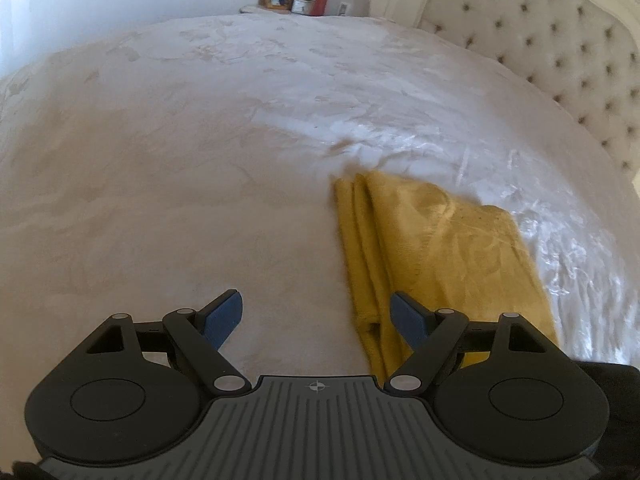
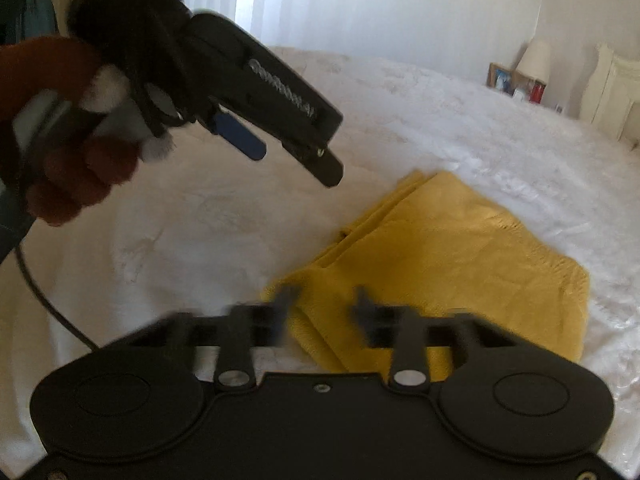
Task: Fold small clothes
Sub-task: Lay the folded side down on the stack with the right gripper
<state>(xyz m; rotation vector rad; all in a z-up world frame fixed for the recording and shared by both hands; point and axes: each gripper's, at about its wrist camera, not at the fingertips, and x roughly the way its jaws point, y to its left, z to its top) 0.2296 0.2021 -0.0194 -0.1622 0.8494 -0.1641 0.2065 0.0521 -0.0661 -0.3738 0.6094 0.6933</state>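
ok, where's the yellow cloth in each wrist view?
Left wrist: yellow cloth lies folded on the bed, right of centre, running down behind the claw's right finger.
Right wrist: yellow cloth sits centre-right, just beyond the claw.
Shared landmark: red bottle on the nightstand.

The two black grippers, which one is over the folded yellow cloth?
The right gripper: its open fingers hover over the folded yellow cloth. The left gripper sits mostly over white bedspread.

Bare bedspread [image 1: 168, 184] is lying wide to the left of the folded yellow cloth [image 1: 436, 248]; the tufted headboard [image 1: 560, 60] is closing off the bed's right edge.
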